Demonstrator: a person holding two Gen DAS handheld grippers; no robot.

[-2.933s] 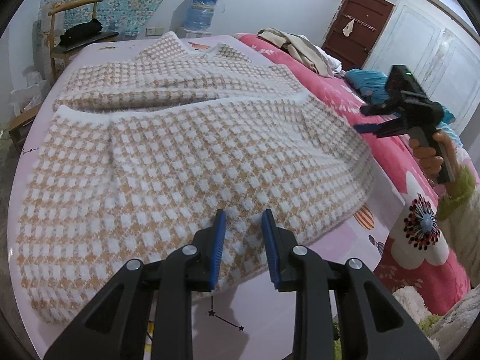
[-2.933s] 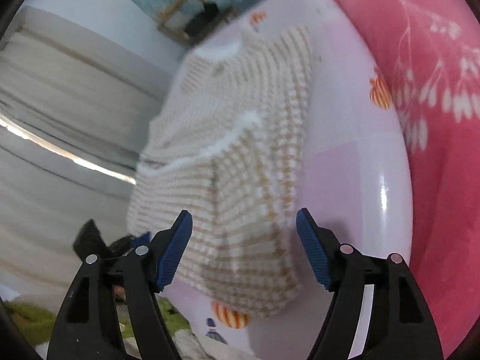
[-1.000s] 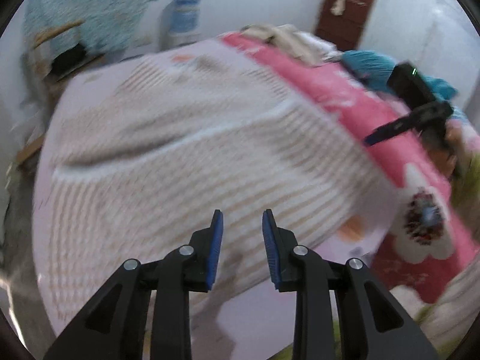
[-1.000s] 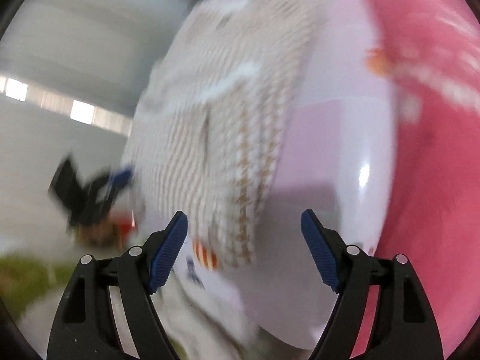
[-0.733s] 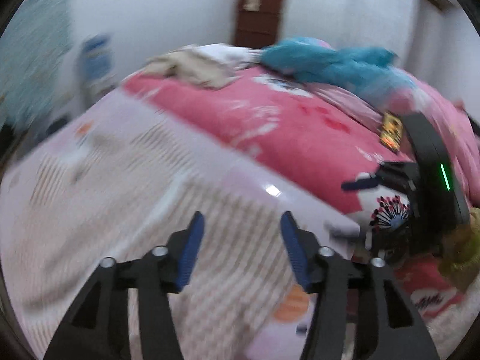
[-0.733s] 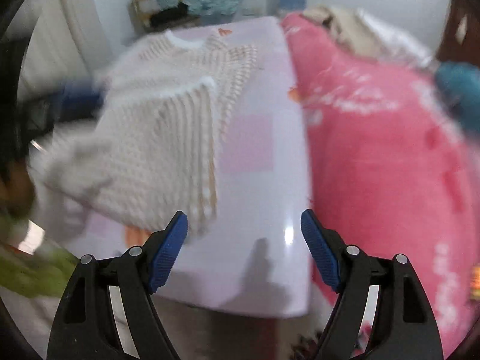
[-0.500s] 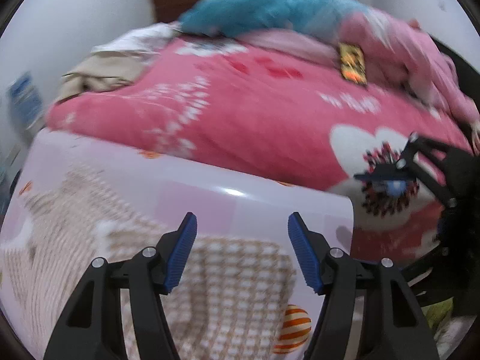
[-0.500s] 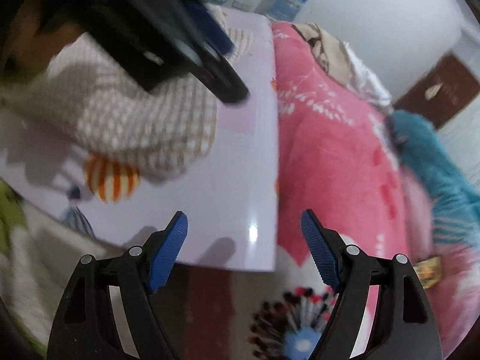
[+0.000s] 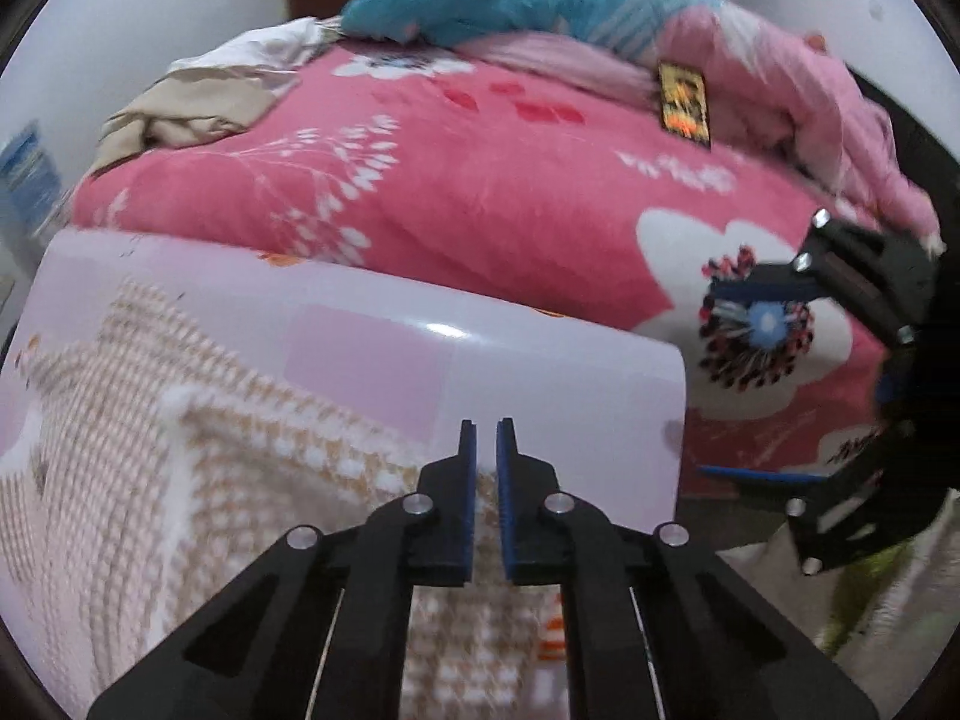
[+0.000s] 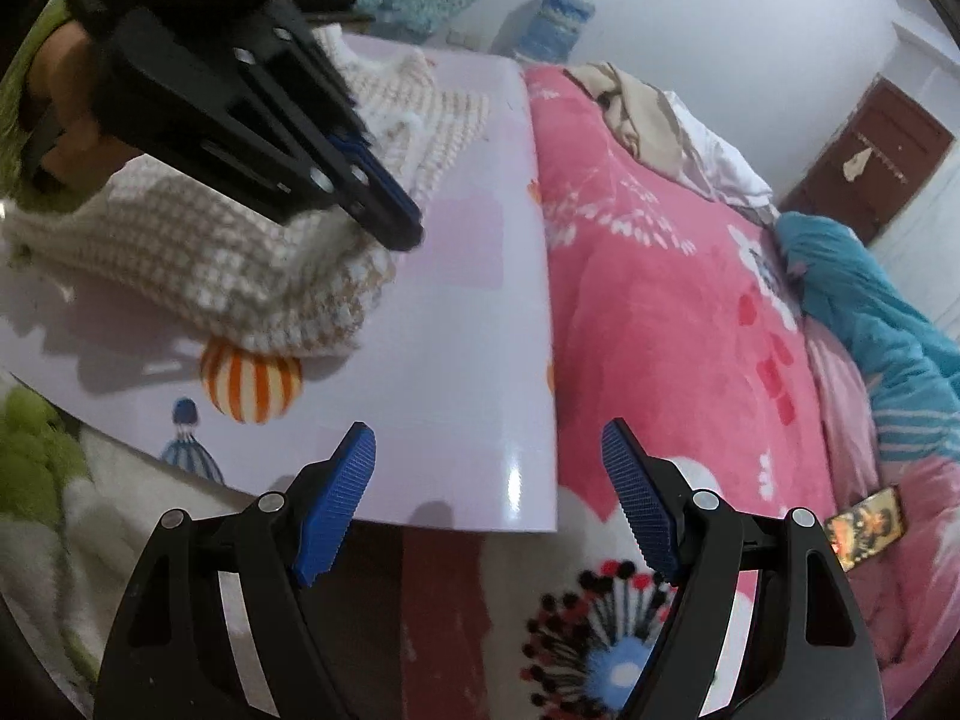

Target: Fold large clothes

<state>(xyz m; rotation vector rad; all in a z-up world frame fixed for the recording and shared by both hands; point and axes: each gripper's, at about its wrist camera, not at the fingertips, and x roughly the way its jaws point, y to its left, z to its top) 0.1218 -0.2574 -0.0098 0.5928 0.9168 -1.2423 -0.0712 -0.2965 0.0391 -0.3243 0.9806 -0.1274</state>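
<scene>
Pink quilt (image 9: 480,192) beside sweater (image 9: 150,450)

The sweater (image 9: 180,480) is a fluffy, chunky checked knit – matt. It lies on a glossy, smooth lilac sheet (image 10: 468,312), with a plush pink blanket (image 9: 480,192) at twelve o'clock.

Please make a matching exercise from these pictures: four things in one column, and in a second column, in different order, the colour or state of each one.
Things:
1. left claw
2. right claw
3. sweater
4. blanket

States or colours:
A. pink with white flowers
B. open, nothing between its pads
C. beige and white checks, lying on the lilac board
D. shut, nothing between its pads

Pairs: 1-D, 2-B, 3-C, 4-A
</scene>
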